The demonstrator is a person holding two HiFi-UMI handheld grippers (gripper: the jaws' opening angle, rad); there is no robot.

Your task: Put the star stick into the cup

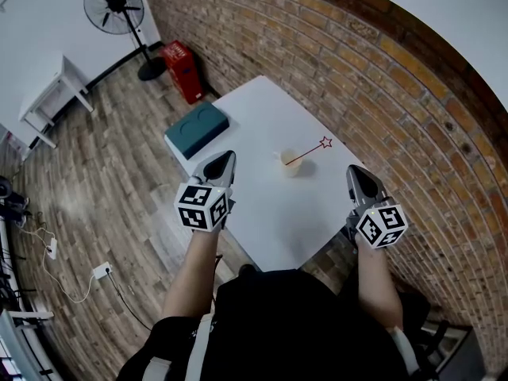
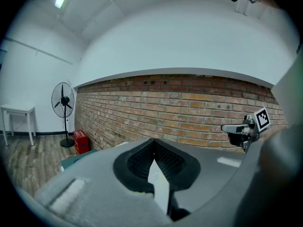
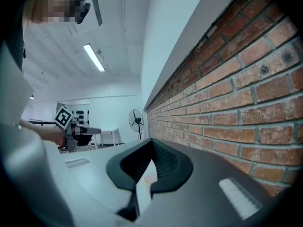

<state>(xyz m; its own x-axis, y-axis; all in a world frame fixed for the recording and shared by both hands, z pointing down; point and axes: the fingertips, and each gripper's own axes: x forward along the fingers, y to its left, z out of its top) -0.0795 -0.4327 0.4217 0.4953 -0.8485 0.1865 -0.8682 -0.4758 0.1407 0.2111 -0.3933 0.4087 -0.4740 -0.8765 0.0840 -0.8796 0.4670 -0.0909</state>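
On the white table (image 1: 262, 205) stands a small pale cup (image 1: 291, 163). A thin red star stick (image 1: 308, 153) slants from the cup's rim toward the brick wall, its star (image 1: 325, 142) at the far end; whether its near end sits inside the cup I cannot tell. My left gripper (image 1: 222, 162) hovers at the table's left edge, jaws shut and empty, tips meeting (image 2: 153, 142). My right gripper (image 1: 355, 175) is off the table's right edge by the wall, also shut and empty (image 3: 152, 143). The cup's rim (image 3: 149, 178) shows low through its jaws.
A teal box (image 1: 197, 128) lies on the table's far-left corner. A red canister (image 1: 183, 71) and a standing fan (image 1: 121, 8) are on the wooden floor beyond. The brick wall (image 1: 381, 94) runs close along the table's right side.
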